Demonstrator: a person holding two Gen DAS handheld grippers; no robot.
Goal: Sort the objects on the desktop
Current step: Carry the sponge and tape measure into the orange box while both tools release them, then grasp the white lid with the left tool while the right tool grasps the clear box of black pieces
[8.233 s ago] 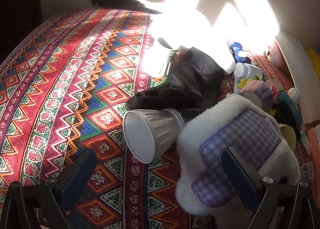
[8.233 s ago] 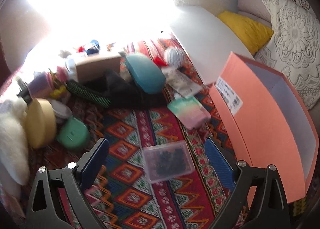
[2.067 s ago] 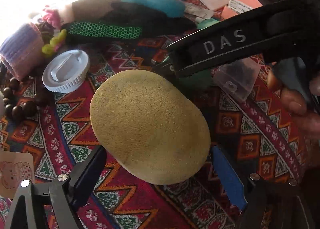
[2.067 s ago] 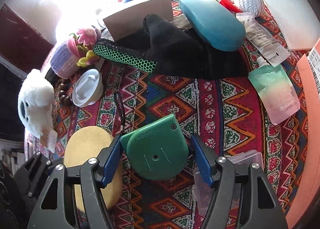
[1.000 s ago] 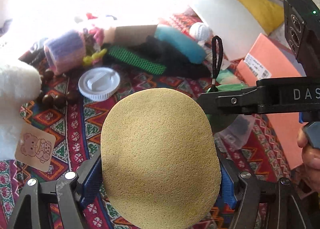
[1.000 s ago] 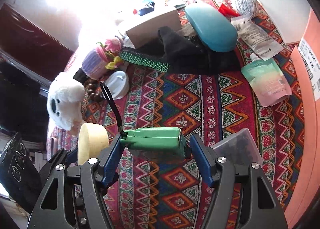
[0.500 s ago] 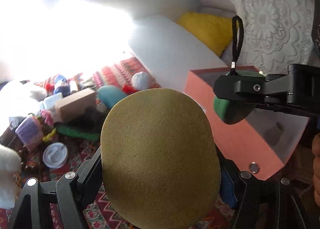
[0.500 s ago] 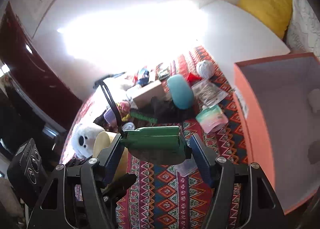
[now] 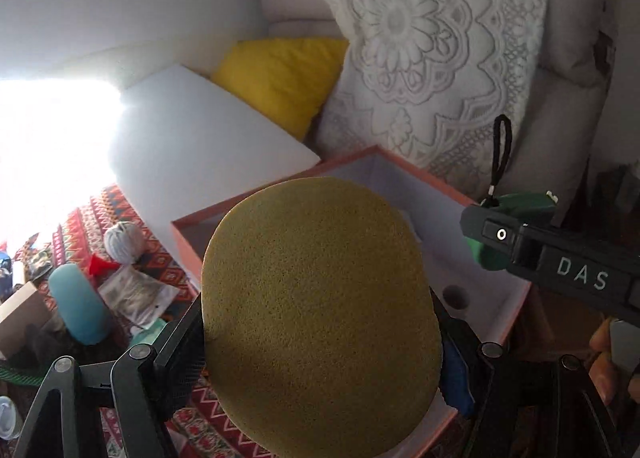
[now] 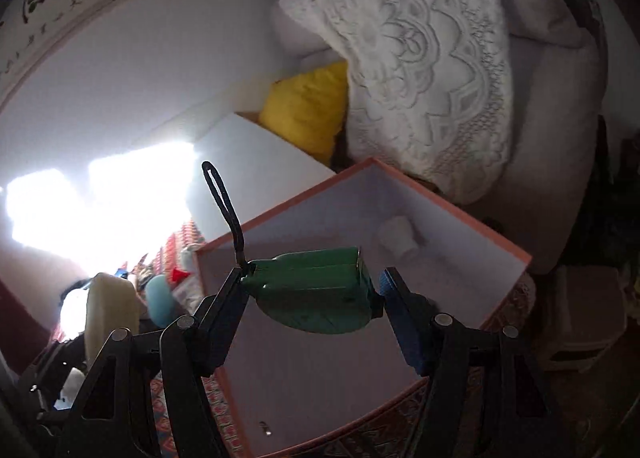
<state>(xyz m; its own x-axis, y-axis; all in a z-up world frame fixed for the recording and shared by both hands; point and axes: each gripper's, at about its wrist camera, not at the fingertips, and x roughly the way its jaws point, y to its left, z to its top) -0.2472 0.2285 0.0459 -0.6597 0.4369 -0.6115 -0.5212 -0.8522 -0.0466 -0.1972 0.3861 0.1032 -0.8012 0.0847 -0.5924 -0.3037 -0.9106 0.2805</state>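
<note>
White wall [image 10: 132, 70] and a lace-covered cushion [image 9: 432, 54] are seen behind the work area, with a yellow pillow [image 9: 280, 74] tucked beside the cushion and a white board [image 9: 200, 146] leaning below it. Patterned cloth [image 9: 160, 258] covers the tabletop, which is largely hidden by the tools. An open salmon-pink box [image 10: 460, 214] with a pale interior is set at the cloth's edge, in front of the cushion; a small white object [image 10: 398, 242] lies in its far corner.

The yellow oval sponge [image 9: 320, 322] is held above the near side of the box by the left gripper [image 9: 316, 342], whose jaws are spread wide and pressed against the sponge's two edges. The green case [image 10: 312, 290] with a black cord loop [image 10: 222, 202] is clamped edgewise between the blue pads of the right gripper [image 10: 312, 298], set moderately wide, and is carried over the box interior.

Left on the cloth are a teal case [image 9: 78, 302], a clear printed packet [image 9: 136, 294] just beside it, a ball of grey yarn [image 9: 124, 238] and a small red object [image 9: 98, 264] near the yarn.
</note>
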